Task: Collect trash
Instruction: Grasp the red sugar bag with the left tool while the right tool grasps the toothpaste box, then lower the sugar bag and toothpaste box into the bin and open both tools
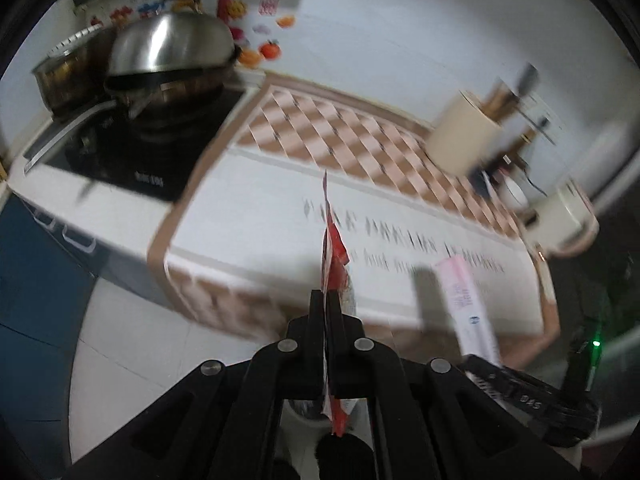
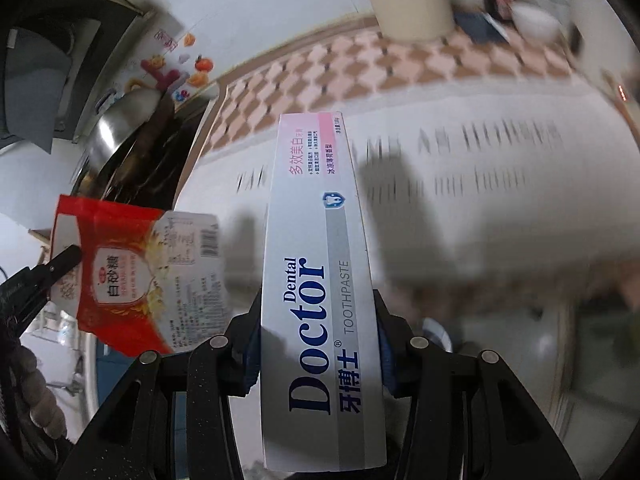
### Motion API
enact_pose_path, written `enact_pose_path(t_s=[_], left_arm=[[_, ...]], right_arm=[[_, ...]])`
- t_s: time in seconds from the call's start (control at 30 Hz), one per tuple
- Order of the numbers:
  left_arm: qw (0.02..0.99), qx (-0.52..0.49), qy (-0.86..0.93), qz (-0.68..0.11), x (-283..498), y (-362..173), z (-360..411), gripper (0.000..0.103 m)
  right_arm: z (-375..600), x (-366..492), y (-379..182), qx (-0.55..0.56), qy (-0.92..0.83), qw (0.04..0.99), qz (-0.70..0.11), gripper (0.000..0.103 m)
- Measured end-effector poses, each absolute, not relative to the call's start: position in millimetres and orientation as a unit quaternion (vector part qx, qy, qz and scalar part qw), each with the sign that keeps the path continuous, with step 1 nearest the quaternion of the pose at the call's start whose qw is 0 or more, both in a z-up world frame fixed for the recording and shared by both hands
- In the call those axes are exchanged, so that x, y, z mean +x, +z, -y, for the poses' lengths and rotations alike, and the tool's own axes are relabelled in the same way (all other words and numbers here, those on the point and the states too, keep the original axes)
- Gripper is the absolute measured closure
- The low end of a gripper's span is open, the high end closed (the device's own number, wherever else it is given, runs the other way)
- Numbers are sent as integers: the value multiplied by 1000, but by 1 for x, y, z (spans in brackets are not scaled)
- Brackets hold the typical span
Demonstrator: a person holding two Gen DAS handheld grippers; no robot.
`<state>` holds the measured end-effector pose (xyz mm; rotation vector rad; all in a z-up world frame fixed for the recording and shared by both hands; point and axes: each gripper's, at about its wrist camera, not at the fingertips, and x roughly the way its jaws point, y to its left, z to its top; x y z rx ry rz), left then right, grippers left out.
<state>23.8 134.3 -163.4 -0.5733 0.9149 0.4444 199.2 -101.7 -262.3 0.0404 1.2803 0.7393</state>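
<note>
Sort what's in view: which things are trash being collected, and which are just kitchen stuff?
Trash:
toothpaste box, in right gripper
red sugar bag, in left gripper

Just there:
pot with steel lid
stove
cream canister

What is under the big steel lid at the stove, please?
The steel lid sits on a dark pan on the black stove. Only the pan's rim and side show; whatever is inside is covered by the lid.

My left gripper (image 1: 328, 300) is clamped on 1 red-and-white wrapper (image 1: 334, 252), seen edge-on at 12 o'clock over the counter (image 1: 248, 216). At 3 o'clock, a pink-white toothpaste box (image 1: 468, 304); at 10 o'clock, a lidded steel wok (image 1: 172, 52).
</note>
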Motion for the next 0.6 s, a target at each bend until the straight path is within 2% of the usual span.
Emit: enact_pose_path(t_s=[0.13, 0.3, 0.4, 0.6], left_arm=[[826, -259, 194, -461, 1, -189, -102, 103], [786, -279, 184, -519, 11, -279, -82, 103], [762, -301, 173, -546, 32, -348, -74, 103], [713, -343, 159, -591, 86, -535, -62, 103]], right_arm=[[132, 140, -280, 8, 332, 716, -614, 55], [164, 99, -345, -2, 302, 671, -677, 55], [182, 89, -410, -9, 276, 644, -714, 55], [201, 102, -577, 0, 231, 611, -758, 55]])
